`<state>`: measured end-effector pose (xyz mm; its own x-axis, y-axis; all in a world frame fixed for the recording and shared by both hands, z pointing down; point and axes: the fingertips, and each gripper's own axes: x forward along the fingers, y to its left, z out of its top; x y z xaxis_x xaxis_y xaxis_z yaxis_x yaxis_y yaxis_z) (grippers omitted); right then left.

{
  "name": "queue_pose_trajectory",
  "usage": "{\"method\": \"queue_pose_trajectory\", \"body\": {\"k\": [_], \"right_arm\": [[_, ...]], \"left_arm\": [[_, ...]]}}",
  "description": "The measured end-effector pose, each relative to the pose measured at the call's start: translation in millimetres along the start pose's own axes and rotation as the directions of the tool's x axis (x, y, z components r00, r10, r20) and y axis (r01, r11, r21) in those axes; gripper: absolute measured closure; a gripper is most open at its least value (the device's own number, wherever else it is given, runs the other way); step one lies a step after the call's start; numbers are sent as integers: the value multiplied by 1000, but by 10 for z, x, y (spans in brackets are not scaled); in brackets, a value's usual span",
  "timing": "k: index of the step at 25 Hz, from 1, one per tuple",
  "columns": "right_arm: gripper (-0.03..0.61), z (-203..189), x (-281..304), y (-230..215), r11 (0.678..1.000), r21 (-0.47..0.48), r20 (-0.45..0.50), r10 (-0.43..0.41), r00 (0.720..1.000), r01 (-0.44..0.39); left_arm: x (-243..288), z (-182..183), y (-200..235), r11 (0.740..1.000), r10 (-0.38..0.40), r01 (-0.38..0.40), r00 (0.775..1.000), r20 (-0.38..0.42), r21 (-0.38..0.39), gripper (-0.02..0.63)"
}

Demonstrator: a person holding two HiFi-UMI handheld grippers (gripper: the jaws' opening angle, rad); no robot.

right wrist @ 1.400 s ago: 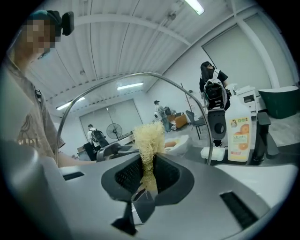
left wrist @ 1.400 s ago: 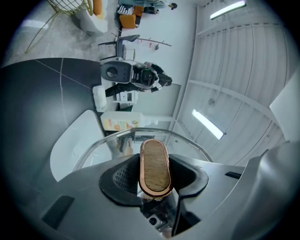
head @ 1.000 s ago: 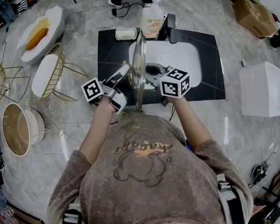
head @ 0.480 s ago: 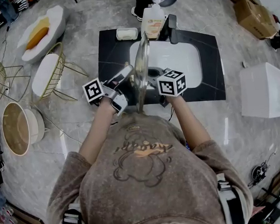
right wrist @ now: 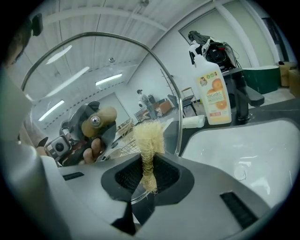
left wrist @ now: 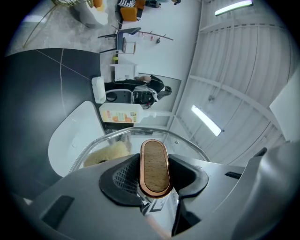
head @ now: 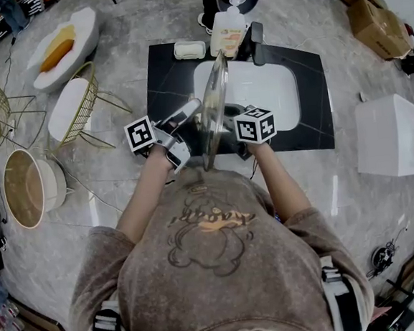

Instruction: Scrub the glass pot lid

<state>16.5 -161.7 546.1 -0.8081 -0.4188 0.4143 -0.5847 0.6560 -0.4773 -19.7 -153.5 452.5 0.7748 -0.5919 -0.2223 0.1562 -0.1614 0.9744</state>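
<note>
- Under and ahead of both grippers: black counter (head: 163,78), with a white sink (head: 257,85) set into it.
- Between the two grippers, over the sink's near edge: glass pot lid (head: 214,103), stood on edge with its rim pointing up and away from the person.
- On the lid's left face: left gripper (left wrist: 155,180), jaws roughly half open and clamped from both sides on the lid's handle, pads pressed to it.
- On the lid's right face: right gripper (right wrist: 149,176), jaws almost together, pinching the thin waist of a scrubber; marker cube just behind it in the head view.
- Well beyond both grippers, at the sink's far rim: soap bottle (head: 227,30) with an orange label, upright; in the right gripper view, to the right of the lid.
- Just beside the bottle, on its right: dark faucet (right wrist: 241,96).
- Left of the bottle, far from the left gripper: pale soap bar (head: 188,49) on the counter.
- Sticking out past the right gripper's jaw tips: straw-coloured fibre scrubber (right wrist: 149,140), frayed tuft close against the glass near the rim; visible through the lid from the left gripper as a pale clump.
- In the left gripper's grip: oval wooden handle (left wrist: 155,166) with a copper-coloured edge, long axis running along the jaws; its screw visible through the glass from the right gripper.
</note>
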Motion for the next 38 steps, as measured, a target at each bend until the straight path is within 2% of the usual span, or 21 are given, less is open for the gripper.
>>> {"method": "queue_pose_trajectory", "body": {"k": [7,19,22,24,26,28,31,33,38], "right_arm": [[525,112,-260,-143,998,20,92,-58,994,56],[525,105,-784,-281,987,72,175,-156,972,145],[525,100,-864,-291,984,83,189,-171,967,158],[525,108,-897,-287,983,83,195,-176,965,163],[525,135,-919,-280,983,84,205,-178,962,164],[525,157,-929,-270,983,86,216,-178,960,163],[525,170,-927,-258,984,87,223,-174,959,158],[525,174,-927,-263,984,86,225,-172,959,156],[525,186,-942,-263,984,88,229,-174,958,157]], "left_arm": [[-152,148,-29,998,25,-26,999,26,52,433],[-627,501,23,987,95,-112,985,144,115,433],[-694,574,-7,974,126,-153,978,167,165,433],[-713,620,-33,955,156,-195,971,179,224,433],[-738,679,-20,916,211,-260,960,187,304,433],[-775,749,27,852,286,-343,938,198,395,433],[-757,810,32,754,360,-420,907,218,506,433],[-728,840,30,673,403,-462,884,237,578,433],[-676,879,62,443,515,-540,807,290,716,433]]}}
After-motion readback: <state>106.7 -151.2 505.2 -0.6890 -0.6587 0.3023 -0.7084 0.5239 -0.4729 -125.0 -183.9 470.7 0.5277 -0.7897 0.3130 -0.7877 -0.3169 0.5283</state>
